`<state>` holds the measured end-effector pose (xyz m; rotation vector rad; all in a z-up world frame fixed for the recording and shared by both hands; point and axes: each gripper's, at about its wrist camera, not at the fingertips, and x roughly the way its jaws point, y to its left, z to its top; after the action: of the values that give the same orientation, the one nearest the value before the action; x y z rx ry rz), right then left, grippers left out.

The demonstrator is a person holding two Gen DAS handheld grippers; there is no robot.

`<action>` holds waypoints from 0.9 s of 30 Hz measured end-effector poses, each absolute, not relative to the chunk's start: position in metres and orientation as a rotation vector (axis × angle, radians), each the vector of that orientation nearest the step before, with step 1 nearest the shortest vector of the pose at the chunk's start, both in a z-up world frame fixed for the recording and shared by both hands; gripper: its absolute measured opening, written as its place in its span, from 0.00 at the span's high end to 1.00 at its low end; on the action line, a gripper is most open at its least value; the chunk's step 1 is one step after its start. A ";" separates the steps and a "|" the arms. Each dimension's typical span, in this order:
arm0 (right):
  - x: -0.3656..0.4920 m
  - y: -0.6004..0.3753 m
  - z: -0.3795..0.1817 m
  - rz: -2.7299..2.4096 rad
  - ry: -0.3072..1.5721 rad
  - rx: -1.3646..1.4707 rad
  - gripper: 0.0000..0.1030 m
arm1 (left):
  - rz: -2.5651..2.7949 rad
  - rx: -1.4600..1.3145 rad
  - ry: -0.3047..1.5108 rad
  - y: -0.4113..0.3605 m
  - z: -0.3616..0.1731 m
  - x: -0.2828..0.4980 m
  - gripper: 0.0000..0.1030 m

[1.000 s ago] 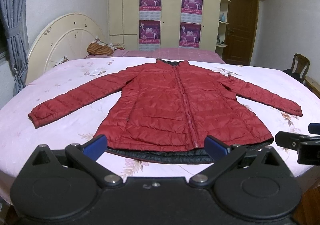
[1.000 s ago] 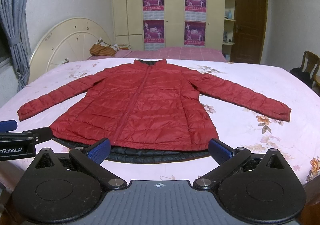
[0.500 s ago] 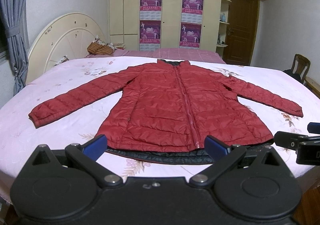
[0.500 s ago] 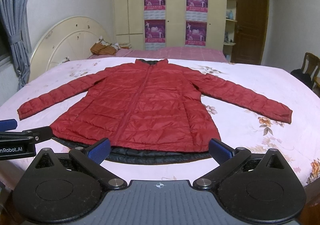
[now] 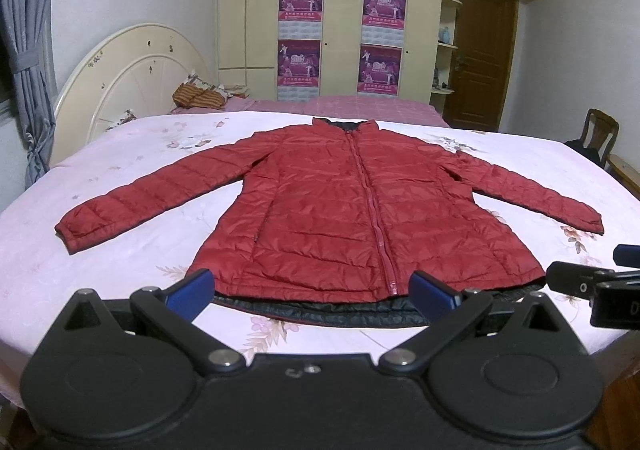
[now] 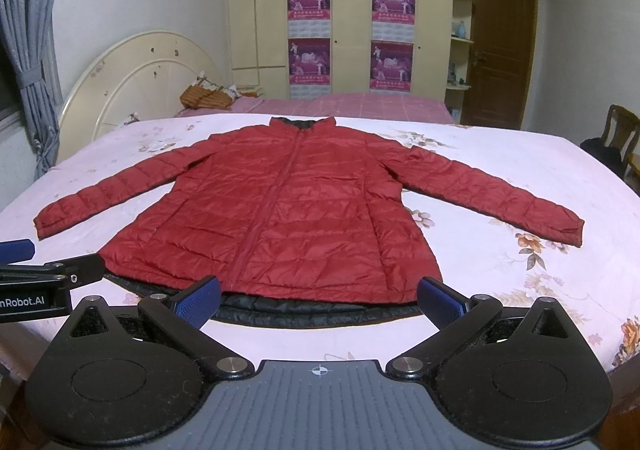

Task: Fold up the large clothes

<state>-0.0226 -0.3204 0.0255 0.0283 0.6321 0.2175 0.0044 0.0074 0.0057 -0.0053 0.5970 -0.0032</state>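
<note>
- A red quilted puffer jacket (image 5: 360, 209) lies flat and face up on the pink floral bedsheet (image 5: 120, 185), zipped shut, collar toward the far side of the bed and hem toward the near edge
- Both sleeves are spread out to the sides; the sleeve cuff on the left (image 5: 76, 230) and the one on the right (image 5: 588, 221) rest on the sheet well apart from the body of the jacket
- A strip of dark lining (image 5: 340, 310) shows below the red hem along the near edge
- The left gripper (image 5: 312, 290) hangs over the near edge of the bed just short of the hem, its blue-padded fingers (image 5: 192, 288) spread wide with nothing between them
- The right gripper (image 6: 320, 298) sits beside it at the same edge, its jaws also wide apart and empty, one blue pad (image 6: 200, 300) close to the dark lining; whether it touches I cannot tell
- Each gripper shows at the side of the other's view
- Beyond the bed stand a cream rounded headboard (image 5: 132, 73), a cream wardrobe with purple posters (image 5: 340, 37), a brown wooden door (image 5: 484, 49) and a wooden chair (image 5: 600, 133)
- A grey curtain (image 5: 28, 49) hangs at the left wall
</note>
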 end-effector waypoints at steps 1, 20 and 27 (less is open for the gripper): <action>-0.023 -0.320 0.026 0.218 0.634 0.030 0.00 | -0.003 -0.007 0.597 0.008 0.006 0.005 0.00; 0.043 -0.350 0.017 0.129 0.614 0.110 0.00 | -0.050 -0.148 0.620 0.024 -0.008 0.074 0.00; 0.092 -0.376 0.009 0.055 0.580 0.197 0.00 | -0.097 -0.126 0.647 0.020 -0.024 0.136 0.00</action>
<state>0.0923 -0.3757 0.0086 0.1972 0.5802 0.0548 0.1361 0.0198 -0.0240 -0.1256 0.6473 -0.0973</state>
